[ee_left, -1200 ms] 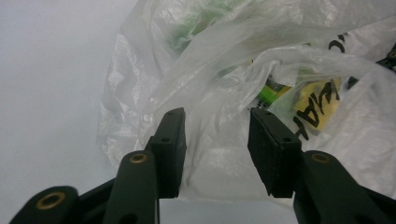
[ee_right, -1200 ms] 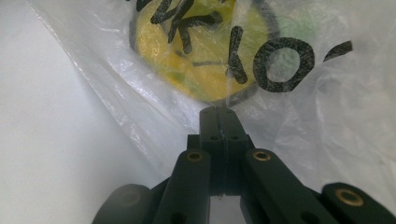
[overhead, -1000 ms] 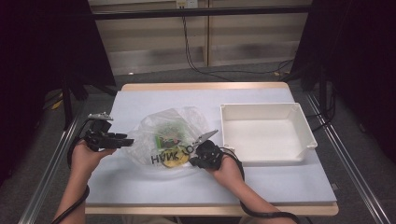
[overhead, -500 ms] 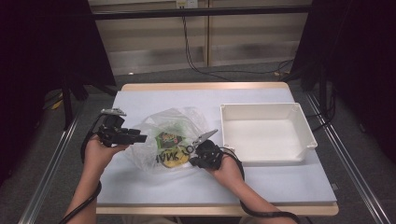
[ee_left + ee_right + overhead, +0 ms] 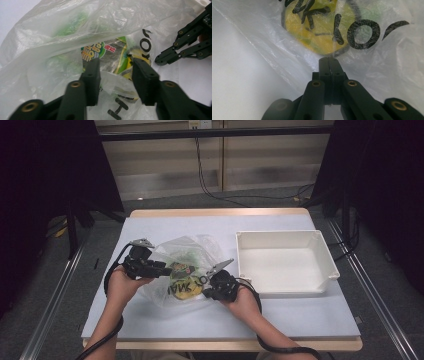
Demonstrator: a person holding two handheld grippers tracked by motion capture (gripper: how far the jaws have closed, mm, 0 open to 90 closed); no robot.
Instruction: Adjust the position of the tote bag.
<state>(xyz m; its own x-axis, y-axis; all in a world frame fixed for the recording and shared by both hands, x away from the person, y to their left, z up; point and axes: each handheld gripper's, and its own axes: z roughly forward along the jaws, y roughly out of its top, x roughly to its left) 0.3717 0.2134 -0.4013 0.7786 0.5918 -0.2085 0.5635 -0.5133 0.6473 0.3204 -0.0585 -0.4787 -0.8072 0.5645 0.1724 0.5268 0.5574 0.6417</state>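
A clear plastic bag point(image 5: 186, 256) with black lettering lies on the table, with green and yellow snack packets point(image 5: 110, 53) inside. My left gripper point(image 5: 167, 269) reaches in at the bag's left side. Its jaws have just been closing and stand apart point(image 5: 113, 67), with a fold of bag film and the end of a packet between them. My right gripper point(image 5: 206, 292) is at the bag's near right edge, shut point(image 5: 329, 61) on the film just below a yellow packet point(image 5: 322, 37). Its black jaws point(image 5: 162, 58) also show at the right of the left gripper view.
A white empty tray point(image 5: 280, 236) stands right of the bag, close to my right hand. The pale table point(image 5: 280, 315) has open room in front and behind. Cables trail from both grippers off the near edge.
My left gripper has moved right, from beside the bag to its opening, and its jaws stand narrower. The right gripper and the tray have not moved.
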